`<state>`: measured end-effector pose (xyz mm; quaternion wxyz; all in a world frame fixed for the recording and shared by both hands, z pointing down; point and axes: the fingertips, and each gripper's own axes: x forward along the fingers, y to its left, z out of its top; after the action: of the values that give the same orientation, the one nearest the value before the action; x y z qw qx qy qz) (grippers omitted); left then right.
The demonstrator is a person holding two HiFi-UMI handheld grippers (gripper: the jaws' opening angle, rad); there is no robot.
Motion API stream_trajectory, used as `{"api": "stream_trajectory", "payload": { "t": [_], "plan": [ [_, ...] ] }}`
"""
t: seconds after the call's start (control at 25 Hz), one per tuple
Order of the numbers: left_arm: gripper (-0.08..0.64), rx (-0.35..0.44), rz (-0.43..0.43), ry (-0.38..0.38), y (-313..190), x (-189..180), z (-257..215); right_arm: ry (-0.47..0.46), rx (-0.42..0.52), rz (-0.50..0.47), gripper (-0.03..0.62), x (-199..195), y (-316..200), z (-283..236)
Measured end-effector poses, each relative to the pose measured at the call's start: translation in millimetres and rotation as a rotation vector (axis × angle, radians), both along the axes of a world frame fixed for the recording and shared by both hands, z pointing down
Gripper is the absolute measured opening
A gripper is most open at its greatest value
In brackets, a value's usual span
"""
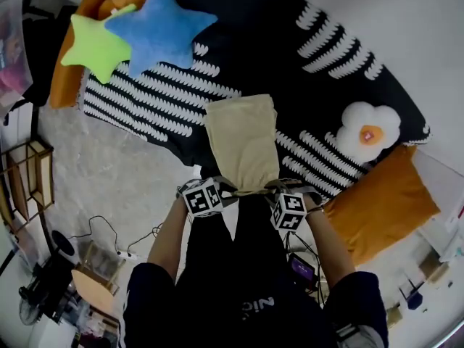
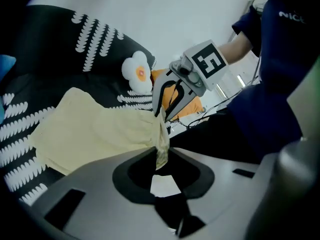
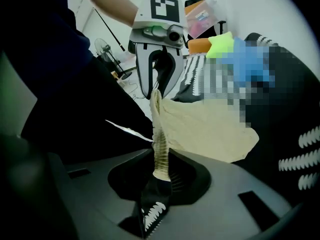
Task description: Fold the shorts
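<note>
Shorts (image 1: 243,140), cream: lying on bed (image 1: 290,20) left of egg cushion (image 1: 370,130), waistband corners clamped in fingers of my left gripper (image 1: 226,187) and right gripper (image 1: 270,188); risk, I judge: uneven pull slips a corner, skewing the fold.

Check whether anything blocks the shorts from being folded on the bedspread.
Nothing visible does. The left gripper and right gripper both clamp the shorts at the waistband. The bedspread around them is bare; the star cushions and egg cushion lie well apart.
</note>
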<state>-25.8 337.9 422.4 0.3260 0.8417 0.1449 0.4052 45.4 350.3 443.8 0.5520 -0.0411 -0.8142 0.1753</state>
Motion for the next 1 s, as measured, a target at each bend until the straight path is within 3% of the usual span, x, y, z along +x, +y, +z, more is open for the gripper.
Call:
{"api": "stream_trajectory", "payload": {
  "t": [0.2, 0.36, 0.56, 0.6, 0.68, 0.72, 0.8, 0.84, 0.92, 1.0],
  "plan": [
    [0.071, 0.038, -0.187, 0.029, -68.8, 1.0, -12.2, -0.009, 0.009, -0.001, 0.086, 2.9, -68.4, -16.2],
    [0.071, 0.049, -0.328, 0.045, -136.3, -7.9, -15.0, -0.014, -0.044, 0.015, 0.087, -5.8, -139.3, -17.9],
    [0.069, 0.158, -0.478, -0.010, -219.1, -17.1, 10.3, -0.023, 0.006, 0.074, 0.100, -16.3, -228.6, 3.8],
    [0.071, 0.186, -0.517, -0.037, -237.1, -20.9, 21.3, -0.019, 0.036, 0.101, 0.113, -19.0, -248.9, 13.6],
    [0.076, 0.237, -0.619, -0.134, -272.6, -35.9, 50.4, 0.001, 0.105, 0.202, 0.224, -21.3, -291.1, 34.7],
    [0.110, 0.250, -0.679, -0.199, -287.1, -47.3, 66.0, 0.013, 0.130, 0.268, 0.277, -20.0, -308.9, 43.4],
    [0.254, 0.261, -0.810, -0.303, -306.8, -73.4, 89.3, 0.012, 0.155, 0.393, 0.322, -13.6, -330.7, 52.5],
    [0.288, 0.268, -0.875, -0.324, -312.9, -85.6, 94.8, -0.004, 0.162, 0.447, 0.325, -9.1, -335.9, 53.9],
    [0.288, 0.265, -0.971, -0.314, -317.1, -103.4, 97.8, -0.047, 0.158, 0.544, 0.302, 3.7, -339.0, 56.5],
    [0.288, 0.208, -0.992, -0.287, -303.5, -109.0, 101.0, -0.080, 0.128, 0.623, 0.280, 20.0, -330.5, 61.1]
  ]
}}
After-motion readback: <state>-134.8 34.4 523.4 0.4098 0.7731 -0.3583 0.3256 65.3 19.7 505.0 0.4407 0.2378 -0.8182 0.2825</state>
